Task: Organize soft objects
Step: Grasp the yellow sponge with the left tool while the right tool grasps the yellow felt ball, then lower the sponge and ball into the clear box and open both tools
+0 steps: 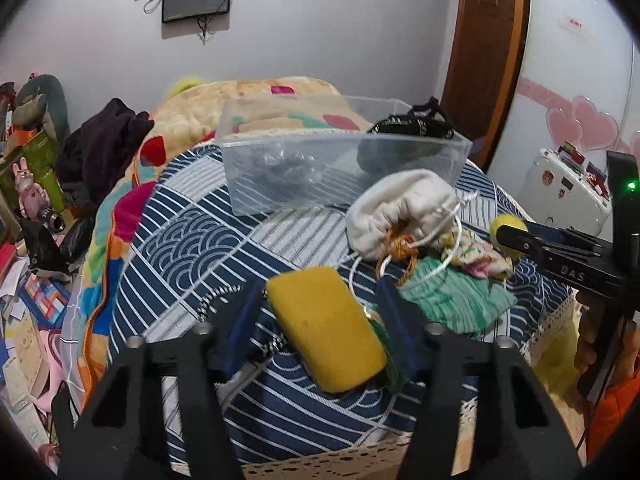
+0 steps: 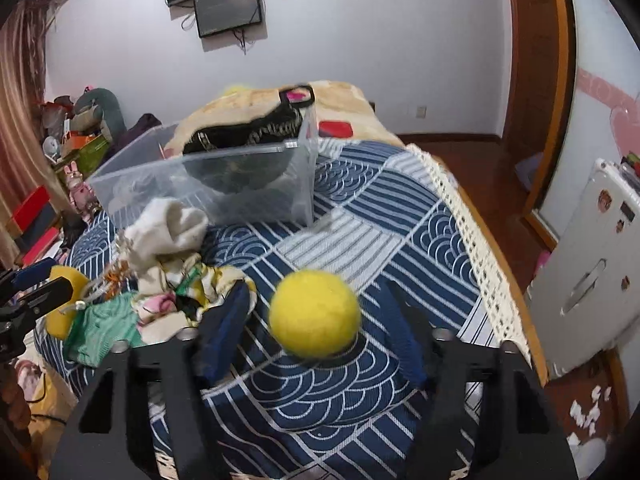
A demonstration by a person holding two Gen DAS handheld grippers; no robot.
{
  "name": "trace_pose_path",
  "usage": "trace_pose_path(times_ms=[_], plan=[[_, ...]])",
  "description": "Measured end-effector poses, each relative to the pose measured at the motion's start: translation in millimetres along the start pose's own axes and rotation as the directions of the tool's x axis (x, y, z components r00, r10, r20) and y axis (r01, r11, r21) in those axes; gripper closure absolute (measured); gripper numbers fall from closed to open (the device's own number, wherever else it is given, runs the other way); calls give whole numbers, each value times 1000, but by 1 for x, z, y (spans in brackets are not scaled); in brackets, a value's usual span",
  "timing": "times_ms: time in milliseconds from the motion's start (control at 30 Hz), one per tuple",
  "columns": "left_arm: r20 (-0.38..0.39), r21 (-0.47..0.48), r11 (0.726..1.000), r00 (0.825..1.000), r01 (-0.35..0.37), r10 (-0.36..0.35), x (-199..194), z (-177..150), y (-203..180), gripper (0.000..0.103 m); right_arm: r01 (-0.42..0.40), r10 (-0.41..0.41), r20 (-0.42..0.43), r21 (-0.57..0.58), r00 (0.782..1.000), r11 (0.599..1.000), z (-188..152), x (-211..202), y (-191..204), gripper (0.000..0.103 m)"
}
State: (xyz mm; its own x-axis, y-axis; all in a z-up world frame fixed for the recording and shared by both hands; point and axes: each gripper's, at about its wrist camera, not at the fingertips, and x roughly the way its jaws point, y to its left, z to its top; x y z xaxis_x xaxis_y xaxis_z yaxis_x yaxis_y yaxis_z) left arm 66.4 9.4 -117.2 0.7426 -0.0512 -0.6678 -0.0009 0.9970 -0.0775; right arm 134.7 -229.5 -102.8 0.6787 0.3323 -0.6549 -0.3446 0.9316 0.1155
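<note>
A yellow sponge [image 1: 326,330] lies on the blue patterned cloth [image 1: 192,240] between the blue fingers of my open left gripper [image 1: 320,312]; neither finger visibly touches it. A yellow ball [image 2: 314,314] rests on the cloth between the fingers of my open right gripper [image 2: 314,316], with gaps on both sides. The ball [image 1: 508,234] and right gripper [image 1: 560,248] also show at the right of the left wrist view. A clear plastic bin [image 1: 344,168] stands behind, holding a black strap item [image 2: 256,134]. A white drawstring pouch [image 1: 400,212], a green cloth [image 1: 452,300] and a floral cloth [image 1: 480,256] lie in a pile.
The cloth covers a bed with a lace edge [image 2: 472,232] on the right. A colourful blanket [image 1: 280,100] lies behind the bin. Clutter [image 1: 28,208] fills the floor on the left. A white appliance [image 2: 600,272] stands on the right, near a wooden door frame [image 2: 536,80].
</note>
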Motion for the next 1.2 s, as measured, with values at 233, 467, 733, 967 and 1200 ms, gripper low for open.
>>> trace_pose_path(times_ms=[233,467,733,967,1200], plan=[[20,-1,1000,1000,-8,9,-3,-1,1,65,-13,13,30,-13,999,1000,-4,-6,7,63],[62,-22,1000,998,8,-7,-16,12,9,65,-43,44,89,-10,995,999,10,-19,12,63],[145,-48,999,989,23,-16,-31,41,17,65,-75,84,175,-59,981,995,37,-32,32,63],[223,-59,998,975,22,-8,-35,77,24,65,-118,132,233,-70,963,990,63,-26,55,63],[256,-90,995,967,34,-10,-28,108,38,65,-153,170,258,-86,951,985,90,-14,71,63]])
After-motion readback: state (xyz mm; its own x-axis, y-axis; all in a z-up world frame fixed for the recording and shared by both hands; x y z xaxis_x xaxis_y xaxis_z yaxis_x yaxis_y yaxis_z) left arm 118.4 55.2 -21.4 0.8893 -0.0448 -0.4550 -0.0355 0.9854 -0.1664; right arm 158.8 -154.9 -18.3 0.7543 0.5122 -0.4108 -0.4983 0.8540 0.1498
